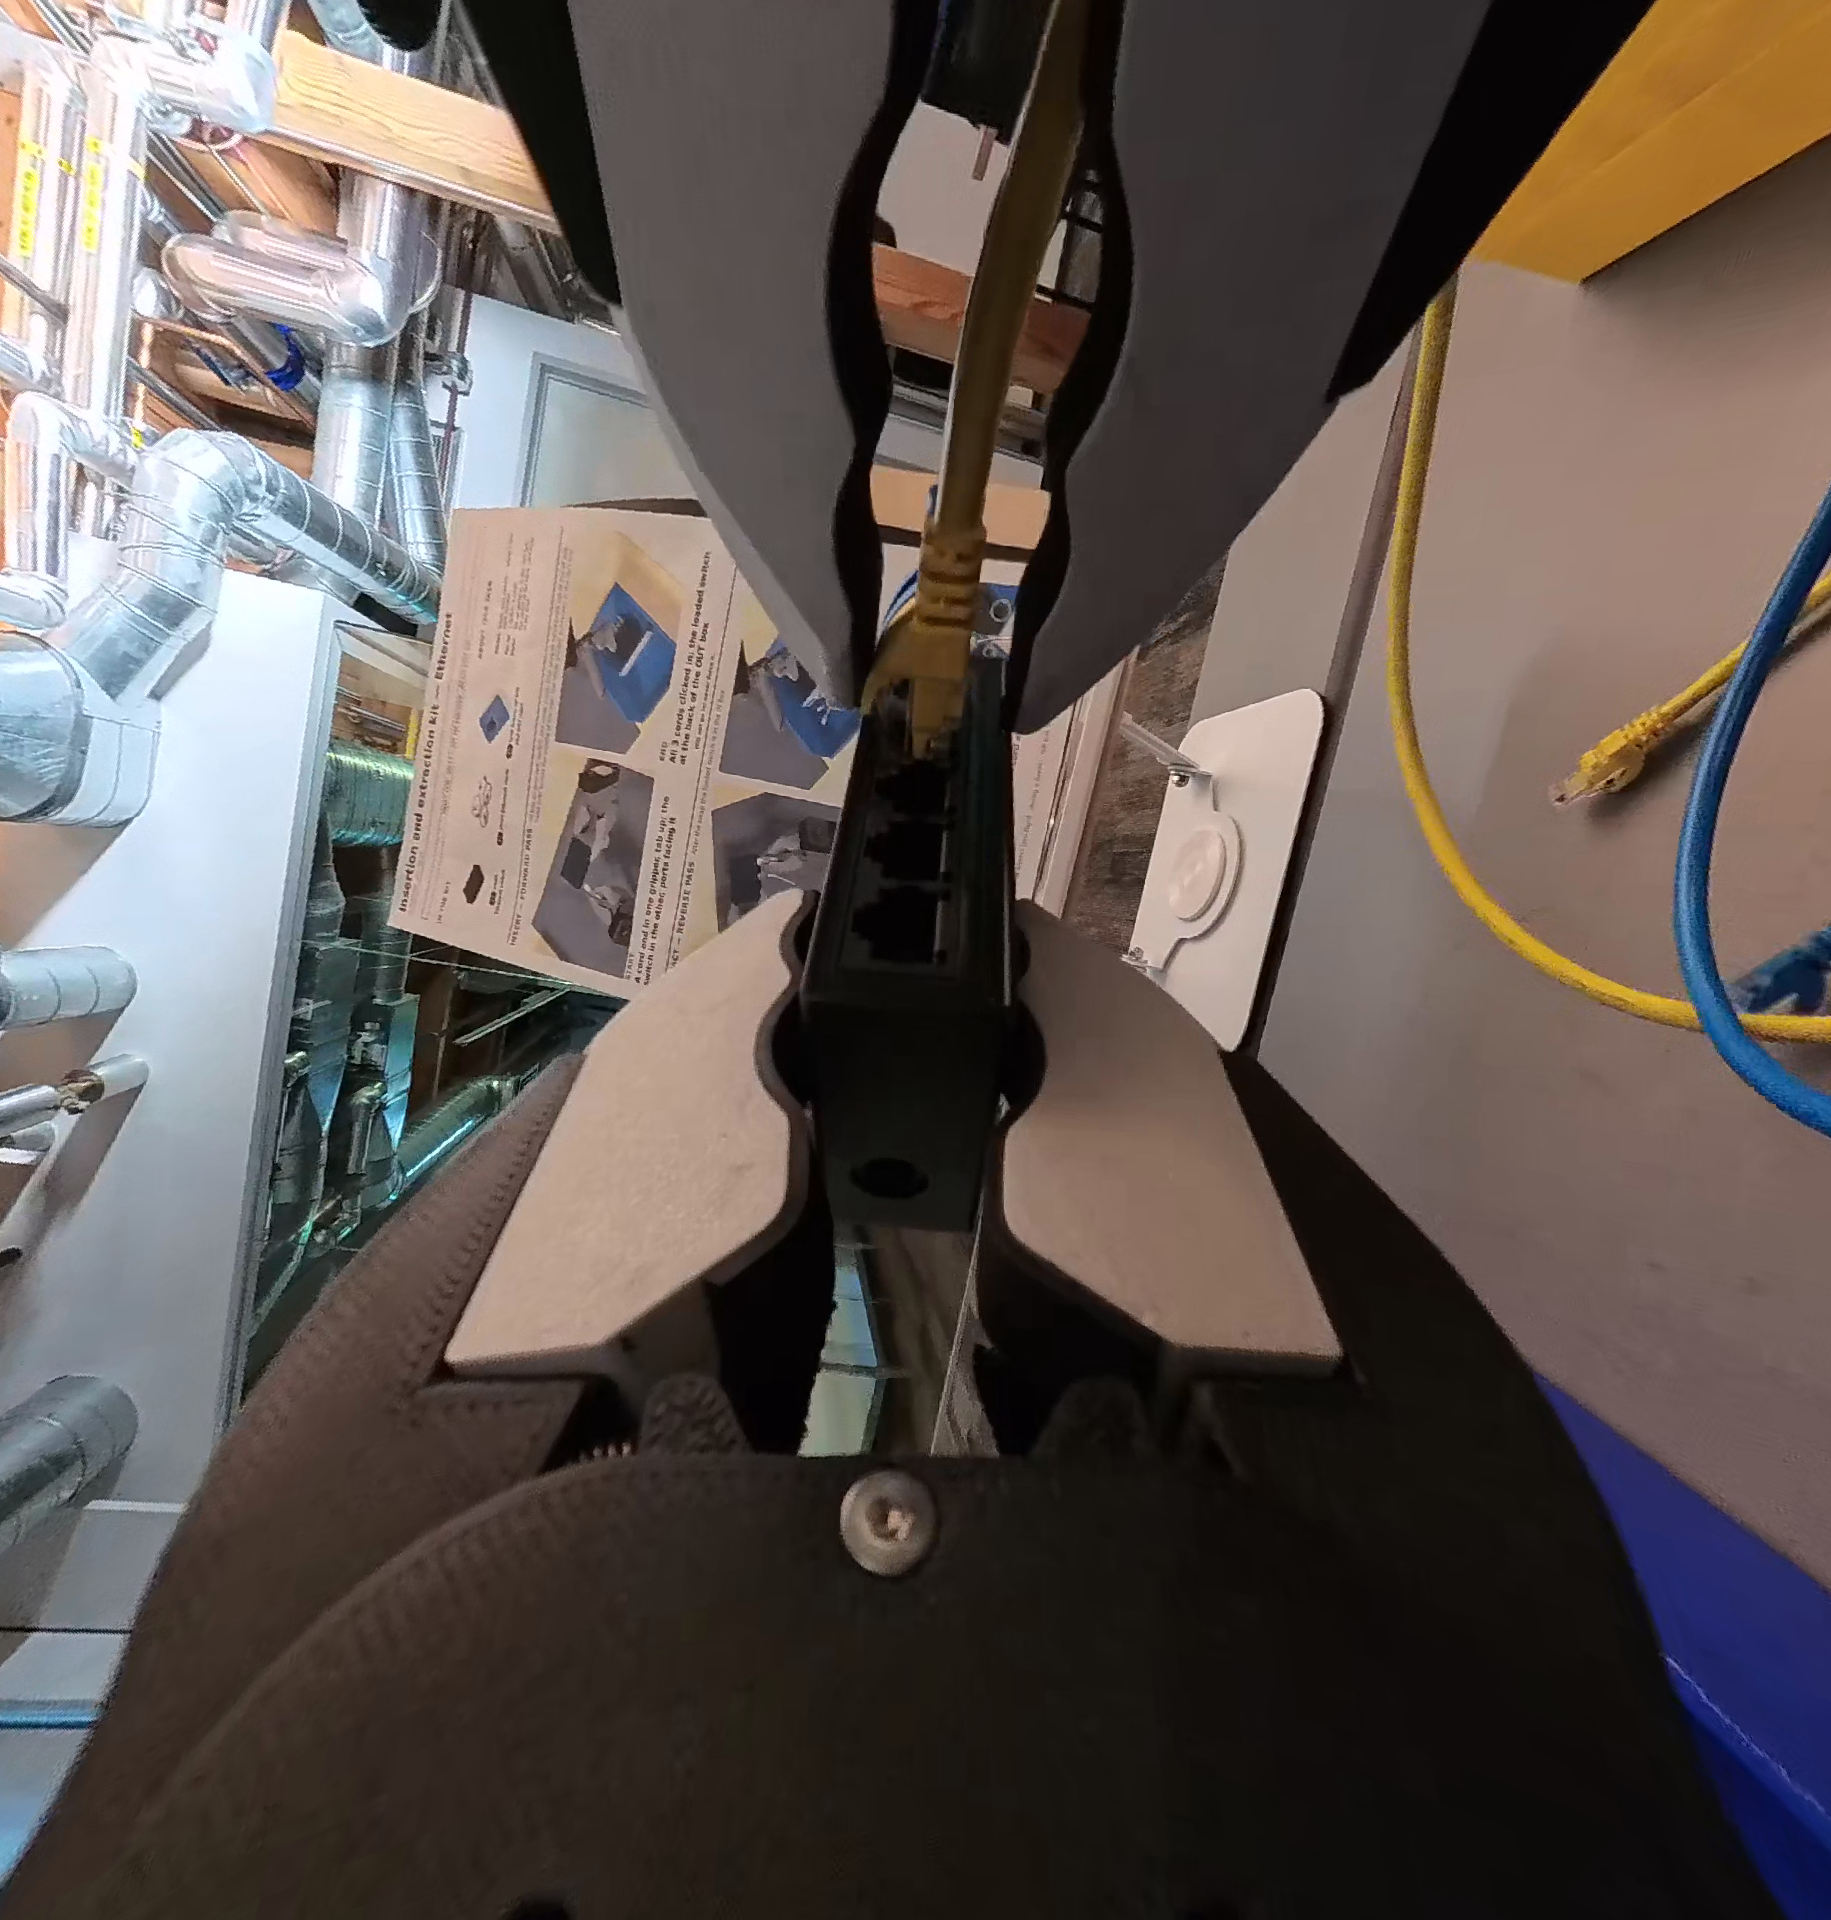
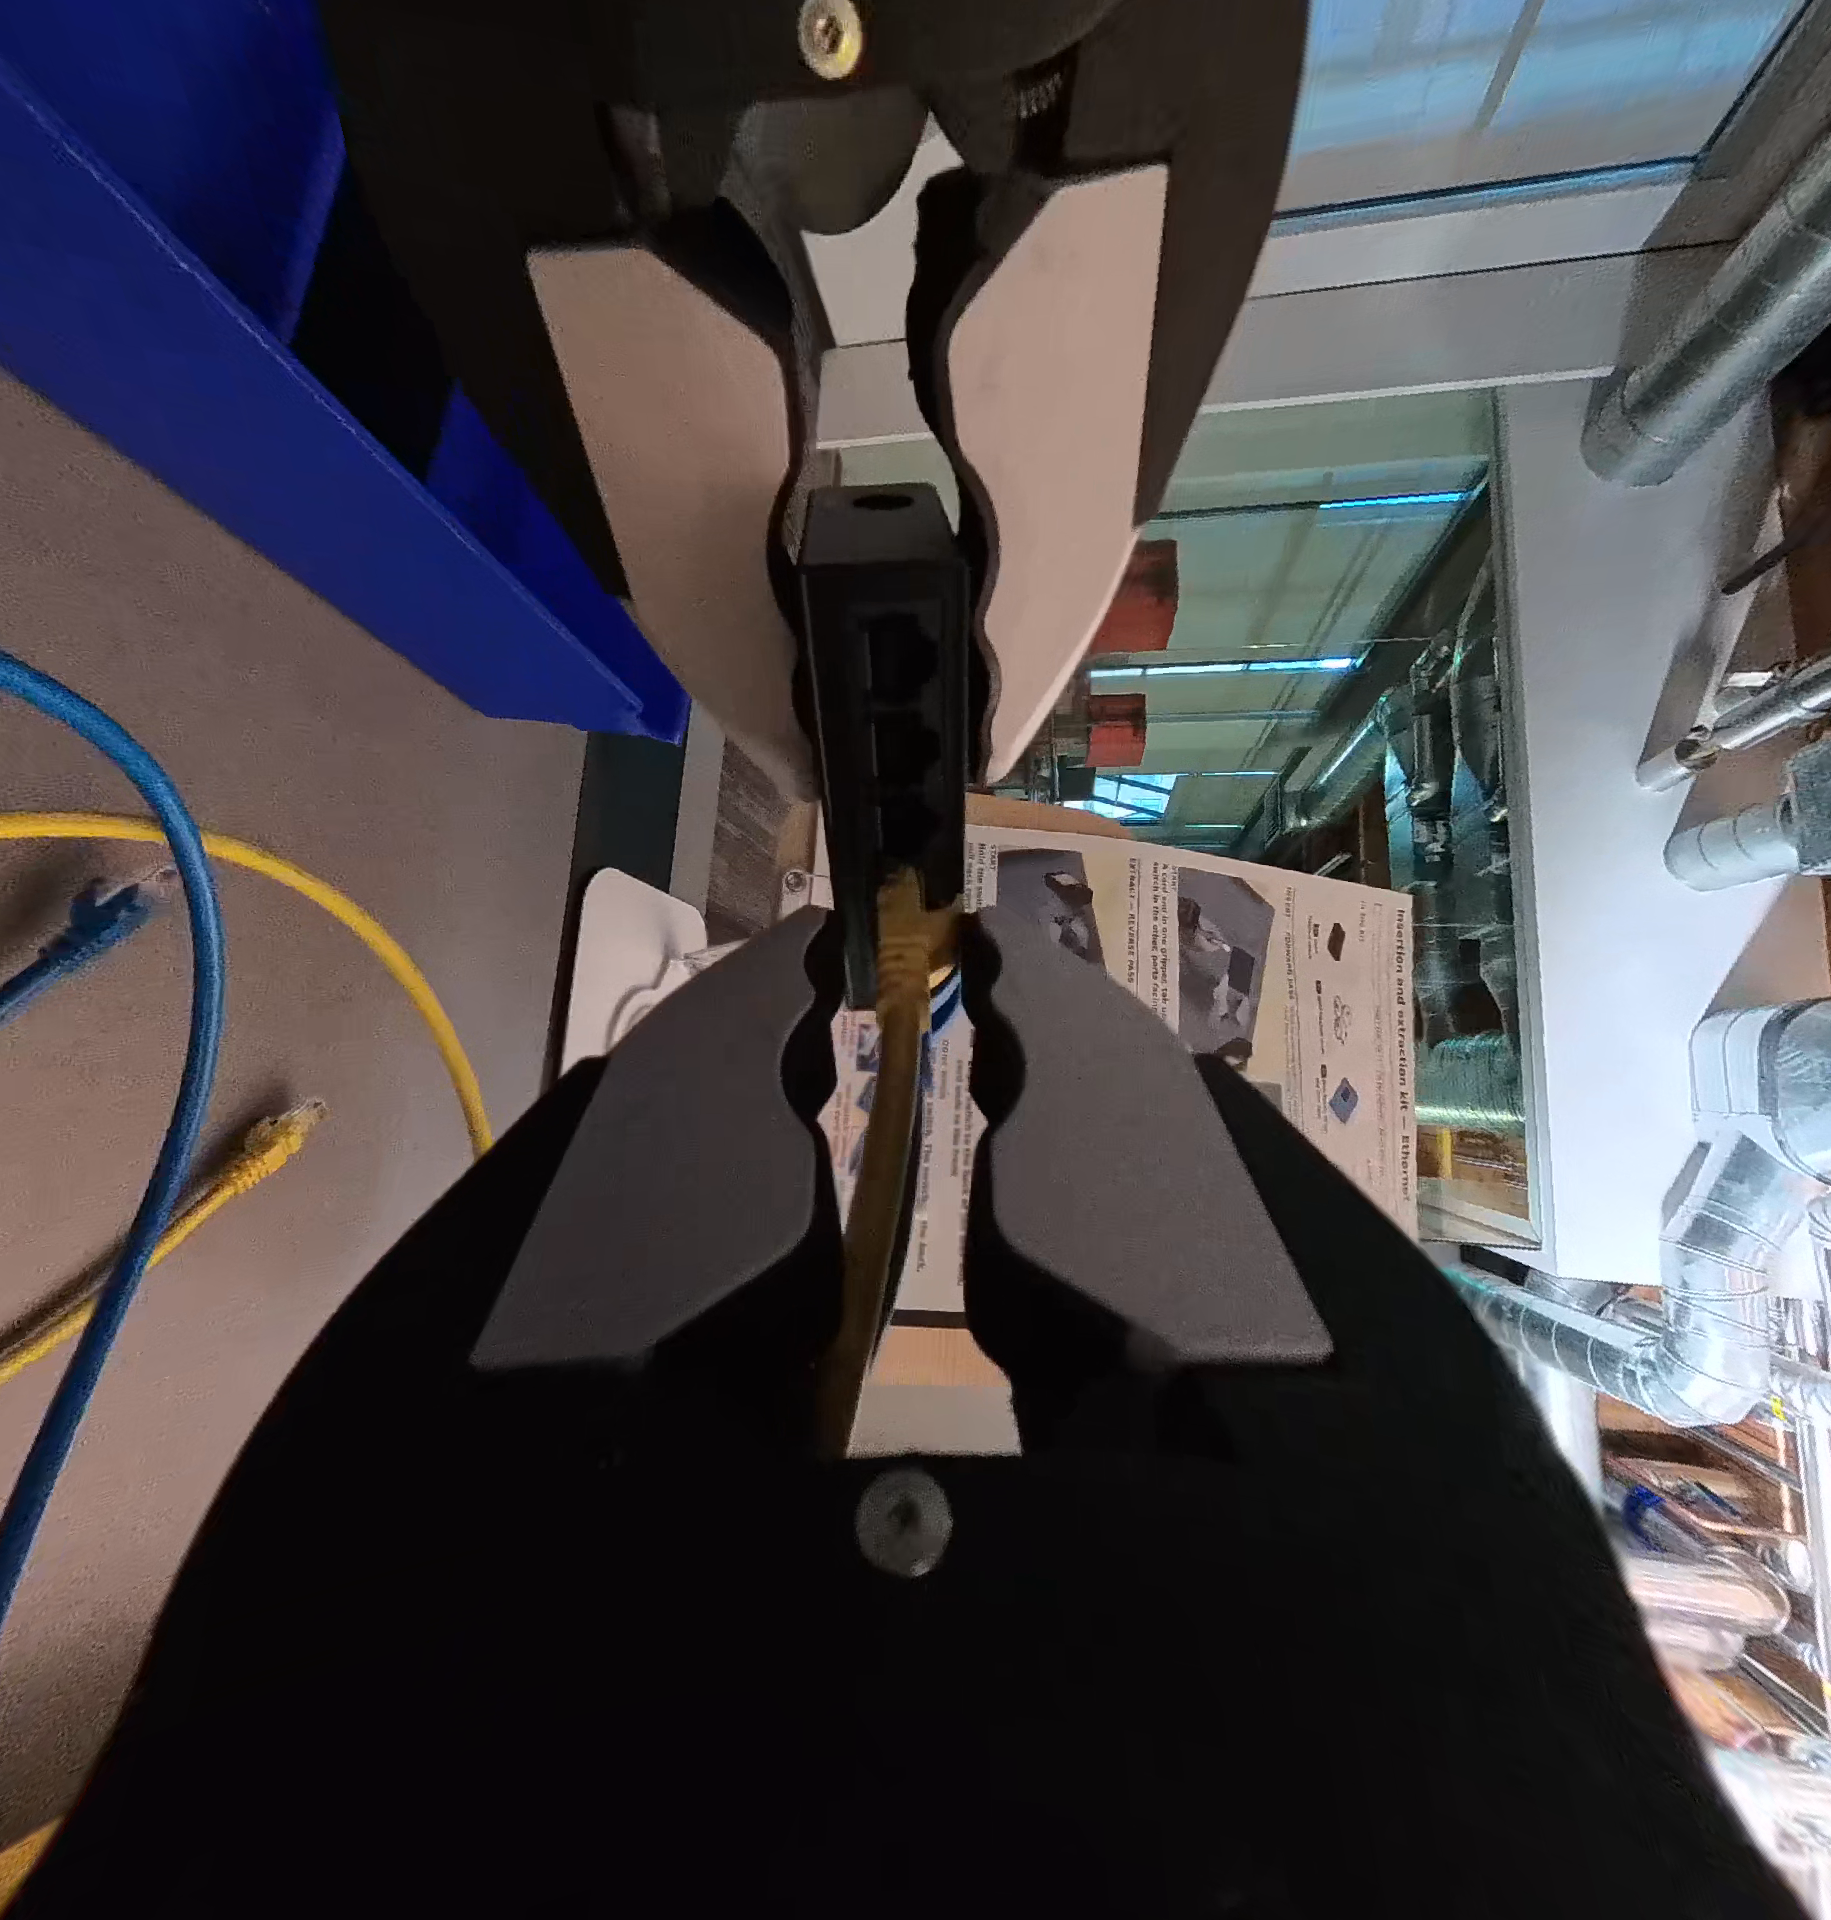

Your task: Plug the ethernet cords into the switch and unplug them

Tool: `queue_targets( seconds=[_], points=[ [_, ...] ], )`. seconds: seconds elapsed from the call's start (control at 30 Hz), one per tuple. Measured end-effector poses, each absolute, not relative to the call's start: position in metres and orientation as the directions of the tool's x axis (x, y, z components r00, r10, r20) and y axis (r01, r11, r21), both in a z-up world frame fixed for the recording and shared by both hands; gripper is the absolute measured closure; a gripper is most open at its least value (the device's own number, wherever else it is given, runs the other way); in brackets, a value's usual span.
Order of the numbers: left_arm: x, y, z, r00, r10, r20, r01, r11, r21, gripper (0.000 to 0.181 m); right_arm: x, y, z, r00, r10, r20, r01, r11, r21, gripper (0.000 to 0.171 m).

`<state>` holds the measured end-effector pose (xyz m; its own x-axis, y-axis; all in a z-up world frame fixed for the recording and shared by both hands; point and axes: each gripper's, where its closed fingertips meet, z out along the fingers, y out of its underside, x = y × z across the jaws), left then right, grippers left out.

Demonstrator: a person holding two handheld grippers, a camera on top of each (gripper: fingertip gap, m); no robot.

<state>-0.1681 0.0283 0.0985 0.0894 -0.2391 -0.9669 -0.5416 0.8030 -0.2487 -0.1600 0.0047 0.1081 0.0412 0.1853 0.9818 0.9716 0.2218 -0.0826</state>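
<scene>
The left gripper [image 1: 906,997] has its jaws clamped on the small black plastic ethernet switch [image 1: 906,1049]. At 12 o'clock, the right gripper [image 2: 895,997] pinches the dark-yellow ethernet cord [image 2: 880,1143], plug at the switch's farthest port. 3 ports sit empty. Blue cable [image 1: 1721,831] lies at 3 o'clock.

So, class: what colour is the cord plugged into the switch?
Dark mustard yellow; the cord enters the black switch, best in the right wrist view.

The left tool [image 1: 906,940] and right tool [image 2: 895,940] are meeting nose to nose, the switch [image 2: 885,707] filling the gap between them. Beside them, loose blue cord [image 2: 189,935] and yellow cord [image 2: 412,977] are cluttering the worktop [image 2: 298,727]; a blue bin [image 2: 267,416] is crowding one flank.
</scene>
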Motion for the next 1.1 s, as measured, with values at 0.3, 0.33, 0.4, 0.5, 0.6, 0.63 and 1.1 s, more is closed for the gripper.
queue_targets(
  seconds=[0.3, 0.33, 0.4, 0.5, 0.6, 0.63, 1.1],
  points=[
    [-0.166, 0.026, 0.098, 0.089, -0.238, -0.967, -0.531, 0.81, -0.248, 0.153, -0.162, 0.001, 0.112, 0.038, 0.188, 0.981, 0.974, 0.21, -0.078, 0.155],
    [-0.166, 0.025, 0.099, 0.092, -0.238, -0.967, -0.527, 0.812, -0.25, 0.153, -0.16, 0.002, 0.113, 0.021, 0.178, 0.984, 0.979, 0.197, -0.056, 0.155],
    [-0.167, 0.023, 0.1, 0.093, -0.236, -0.967, -0.526, 0.813, -0.249, 0.153, -0.16, 0.001, 0.114, 0.009, 0.177, 0.984, 0.98, 0.196, -0.044, 0.156],
    [-0.167, 0.022, 0.102, 0.1, -0.242, -0.965, -0.515, 0.817, -0.259, 0.152, -0.16, -0.001, 0.116, 0.017, 0.178, 0.984, 0.976, 0.209, -0.055, 0.156],
    [-0.167, 0.021, 0.103, 0.101, -0.235, -0.967, -0.516, 0.818, -0.253, 0.152, -0.161, -0.001, 0.117, -0.007, 0.147, 0.989, 0.975, 0.22, -0.025, 0.156],
    [-0.167, 0.021, 0.103, 0.101, -0.234, -0.967, -0.516, 0.818, -0.252, 0.152, -0.162, -0.001, 0.117, -0.009, 0.141, 0.99, 0.975, 0.223, -0.023, 0.156],
    [-0.166, 0.023, 0.108, 0.134, -0.224, -0.965, -0.513, 0.818, -0.261, 0.151, -0.161, -0.002, 0.12, 0.021, 0.151, 0.988, 0.972, 0.229, -0.056, 0.157]
  ],
)
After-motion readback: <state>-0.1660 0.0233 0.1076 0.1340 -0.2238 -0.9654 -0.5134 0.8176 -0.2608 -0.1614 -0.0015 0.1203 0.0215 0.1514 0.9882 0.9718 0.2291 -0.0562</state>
